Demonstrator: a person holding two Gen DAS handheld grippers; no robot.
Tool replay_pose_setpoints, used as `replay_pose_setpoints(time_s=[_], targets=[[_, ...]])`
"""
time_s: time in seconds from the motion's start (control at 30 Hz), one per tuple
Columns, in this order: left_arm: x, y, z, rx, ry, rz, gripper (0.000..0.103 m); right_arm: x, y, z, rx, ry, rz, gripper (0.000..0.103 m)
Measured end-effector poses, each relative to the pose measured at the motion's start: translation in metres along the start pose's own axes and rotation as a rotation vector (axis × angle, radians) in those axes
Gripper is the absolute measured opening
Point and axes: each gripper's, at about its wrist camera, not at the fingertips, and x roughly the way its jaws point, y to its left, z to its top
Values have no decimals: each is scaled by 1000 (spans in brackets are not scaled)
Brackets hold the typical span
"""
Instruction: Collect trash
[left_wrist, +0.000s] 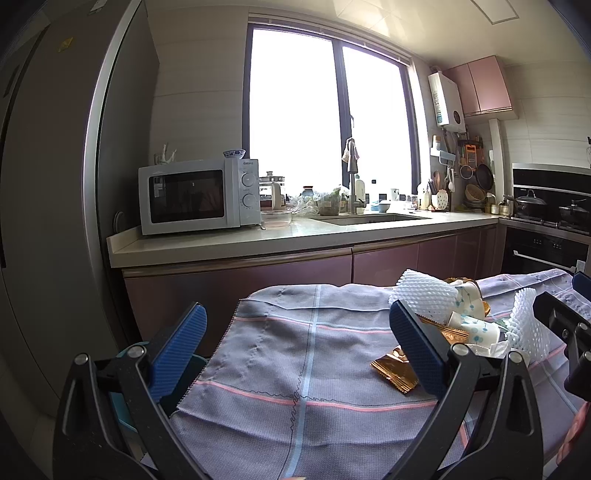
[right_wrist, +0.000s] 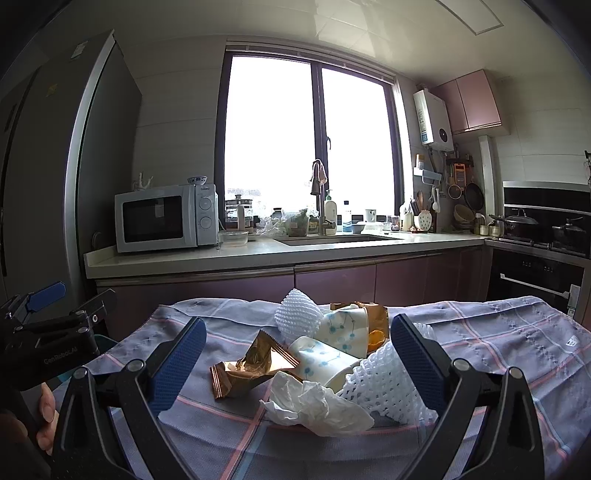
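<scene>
Trash pile (right_wrist: 325, 354) sits in the middle of the cloth-covered bench (right_wrist: 498, 332), right out in front of the right gripper (right_wrist: 297, 363). That gripper's blue fingers (right_wrist: 177, 365) are spread wide with nothing pinched between them — the pile just lies past the tips. Same deal with the left gripper (left_wrist: 301, 349): fingers (left_wrist: 177, 347) wide apart, holding nothing, hovering over a bare stretch of the checked cloth with the trash off toward its right finger.

What's in the pile, nearest first: a crumpled white tissue (right_wrist: 317, 402), a white foam fruit net (right_wrist: 384, 384) touching it on the right, and a shiny gold wrapper (right_wrist: 255, 365) on the left. Behind those are two paper cups with a blue dot-and-line print, one lying on its side (right_wrist: 325, 360) and one tipped behind it (right_wrist: 343, 326); I can't see into either one. Another foam net (right_wrist: 297, 315) is at the back, plus a second gold wrapper (right_wrist: 376, 314) with something orange by it.

Readable text: the body of the left gripper, seen from the right wrist view, says "CenRoboLAI" or close to it (right_wrist: 59, 360) — a bit blurry. A person's hand (right_wrist: 46, 417) grips it underneath.

Further out, the white microwave (left_wrist: 197, 195) on the kitchen counter has "Galanz" on it, with a blue-patterned bowl (left_wrist: 233, 153) on top. A clear plastic container (left_wrist: 276, 218) sits beside it, and I can't tell what's in it.
</scene>
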Motion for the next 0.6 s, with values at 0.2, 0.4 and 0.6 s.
replay_pose_setpoints(time_s=[0.2,0.4,0.6], targets=[[-1,0,-1,-1,2,0,98,-1,0,0,0,3,0,97],[-1,-1,-3,0,6,2,98,0,0,1,4,7,0,97],[-1,0,-3,0,5,3,98,1,-2,-1,10,14,-4,97]])
